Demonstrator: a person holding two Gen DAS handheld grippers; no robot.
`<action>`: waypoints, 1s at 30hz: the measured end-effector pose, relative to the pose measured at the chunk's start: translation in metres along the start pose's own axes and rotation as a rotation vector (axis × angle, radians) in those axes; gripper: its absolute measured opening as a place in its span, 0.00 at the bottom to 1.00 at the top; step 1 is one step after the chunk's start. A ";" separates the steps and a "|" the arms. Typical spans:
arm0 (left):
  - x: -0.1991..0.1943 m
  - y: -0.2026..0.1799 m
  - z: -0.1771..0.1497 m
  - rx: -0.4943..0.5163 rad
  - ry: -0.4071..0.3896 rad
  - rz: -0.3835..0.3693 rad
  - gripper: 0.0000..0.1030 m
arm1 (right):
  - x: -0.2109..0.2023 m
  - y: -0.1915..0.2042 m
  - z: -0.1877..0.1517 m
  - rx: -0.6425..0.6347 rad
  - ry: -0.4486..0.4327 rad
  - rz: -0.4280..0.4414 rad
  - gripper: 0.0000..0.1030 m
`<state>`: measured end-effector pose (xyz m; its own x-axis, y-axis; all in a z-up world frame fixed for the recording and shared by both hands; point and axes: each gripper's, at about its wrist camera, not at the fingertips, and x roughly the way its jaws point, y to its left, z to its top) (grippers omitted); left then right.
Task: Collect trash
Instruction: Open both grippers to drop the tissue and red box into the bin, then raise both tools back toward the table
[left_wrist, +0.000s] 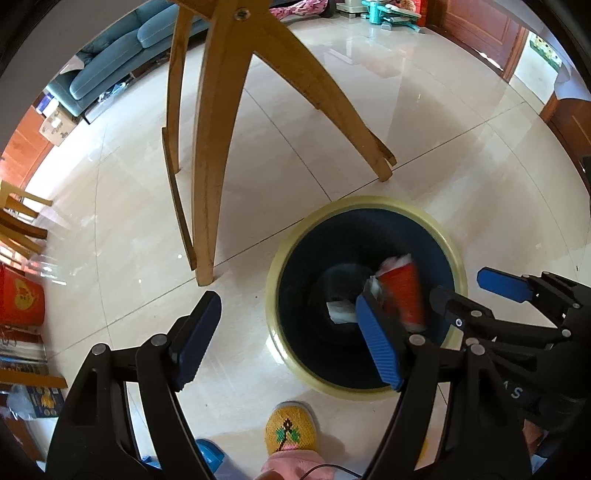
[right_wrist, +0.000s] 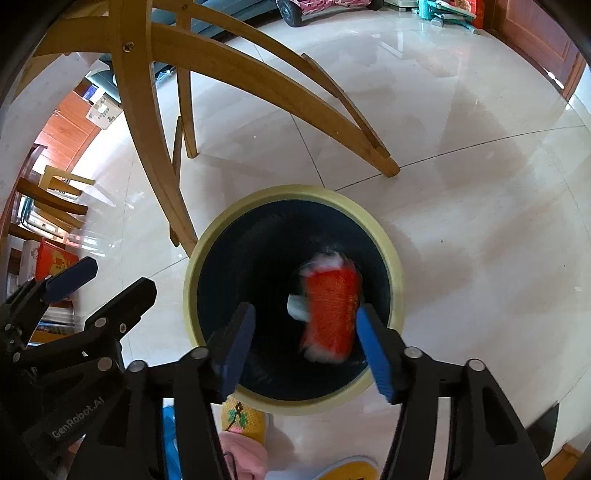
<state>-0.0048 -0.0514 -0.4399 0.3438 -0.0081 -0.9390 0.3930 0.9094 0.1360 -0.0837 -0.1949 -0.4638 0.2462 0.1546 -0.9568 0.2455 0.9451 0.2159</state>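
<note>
Blue pads of my right hand-held gripper (right_wrist: 304, 347) stand wide apart over the bin (right_wrist: 391, 254), gripping nothing. Between them, at about 1 o'clock, the red paper cup (right_wrist: 330, 310) is blurred inside the bin's mouth, seemingly dropping in beside a white scrap (right_wrist: 297, 306). My left hand-held gripper (left_wrist: 286, 341) is spread wide and empty too. I judge this piece nearly binned; no other trash shows on the floor (right_wrist: 461, 177).
</note>
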 end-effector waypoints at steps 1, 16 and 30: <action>0.000 0.001 -0.001 -0.003 0.004 0.003 0.71 | 0.000 0.000 0.000 0.000 0.000 0.007 0.60; -0.037 0.004 -0.014 -0.017 0.024 0.004 0.71 | -0.044 -0.003 -0.011 0.002 -0.044 0.007 0.60; -0.187 0.011 0.001 -0.153 0.075 -0.081 0.71 | -0.203 0.019 -0.015 -0.037 -0.120 -0.029 0.60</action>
<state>-0.0638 -0.0402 -0.2627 0.2499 -0.0578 -0.9665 0.2804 0.9598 0.0151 -0.1429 -0.2044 -0.2685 0.3506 0.0933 -0.9318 0.2196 0.9591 0.1787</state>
